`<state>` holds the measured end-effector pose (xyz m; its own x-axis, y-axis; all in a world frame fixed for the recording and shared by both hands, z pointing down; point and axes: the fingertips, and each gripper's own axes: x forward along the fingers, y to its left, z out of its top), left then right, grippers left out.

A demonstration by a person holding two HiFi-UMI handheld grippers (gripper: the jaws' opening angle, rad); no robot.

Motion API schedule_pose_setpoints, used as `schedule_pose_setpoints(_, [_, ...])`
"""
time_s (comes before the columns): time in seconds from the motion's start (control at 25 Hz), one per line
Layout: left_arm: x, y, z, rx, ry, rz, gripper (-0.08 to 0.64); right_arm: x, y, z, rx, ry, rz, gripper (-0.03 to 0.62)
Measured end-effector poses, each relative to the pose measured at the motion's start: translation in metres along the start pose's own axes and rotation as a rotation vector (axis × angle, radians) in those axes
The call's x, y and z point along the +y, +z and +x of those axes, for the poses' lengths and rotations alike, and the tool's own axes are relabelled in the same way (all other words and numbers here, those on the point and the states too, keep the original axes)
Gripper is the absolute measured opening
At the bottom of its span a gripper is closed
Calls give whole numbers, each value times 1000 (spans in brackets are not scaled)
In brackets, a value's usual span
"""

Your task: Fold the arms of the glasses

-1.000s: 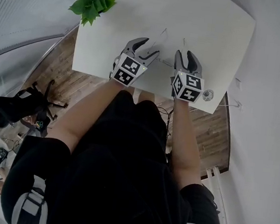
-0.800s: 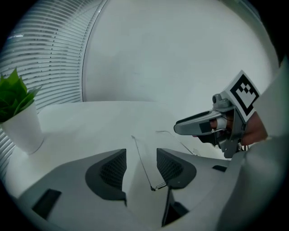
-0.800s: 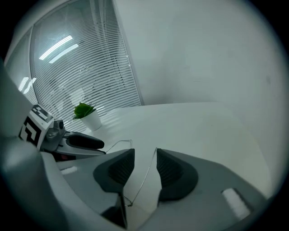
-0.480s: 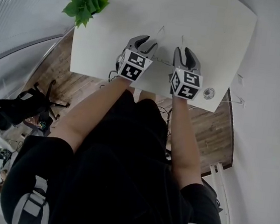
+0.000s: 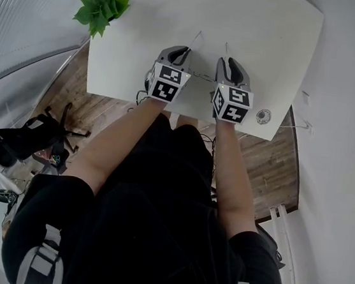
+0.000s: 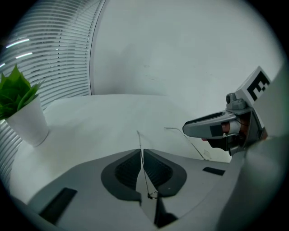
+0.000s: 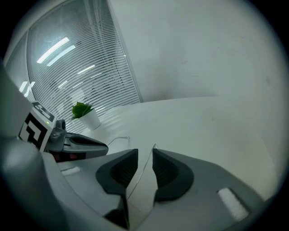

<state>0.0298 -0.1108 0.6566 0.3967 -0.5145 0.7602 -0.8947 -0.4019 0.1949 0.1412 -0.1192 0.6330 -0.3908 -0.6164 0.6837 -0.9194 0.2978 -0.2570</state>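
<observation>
Looking down past a black shirt and two bare forearms, the head view finds both grippers at the near edge of a white table (image 5: 273, 40). Left gripper (image 5: 179, 53): jaws have just been closing and now stand pressed together on the left temple (image 6: 141, 143) of the glasses (image 5: 201, 77), with the thin wire pinched between the ribbed pads. Right gripper (image 5: 230, 64): jaws have just been closing too, but a gap remains. The right temple (image 7: 145, 168) runs between the pads and neither pad presses on it. The glasses sit low at the tabletop between the two grippers, front toward the person, both temples unfolded and pointing away. A small round disc (image 5: 264, 116) lies on the table just right of the right gripper. Far left corner: a white pot (image 6: 27, 124), upright, holding a green leafy plant (image 5: 101, 8). Beyond it, slatted blinds (image 7: 90, 67).
</observation>
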Motion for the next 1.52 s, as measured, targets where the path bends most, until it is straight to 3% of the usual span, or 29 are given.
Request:
schedule_pose_setpoints(0.56, [2,1,-1,-1,41,-21,11,12,-8,6,48,67,5,34])
schedule_pose_setpoints(0.68, [3,1,0,-9,45,-26,11,14,-8,6,47,70,-5,32])
schedule_pose_setpoints(0.96, [5,1,-4,7,56,-47,11,-4,-4,1,22,-24,-3,60])
schedule_pose_setpoints(1.28, [4,2,-6,2,55,-62,11,-2,-18,10,80,-15,22,51])
schedule_pose_setpoints(1.52, [4,2,-6,0,53,-72,11,11,-16,11,83,43,-9,37])
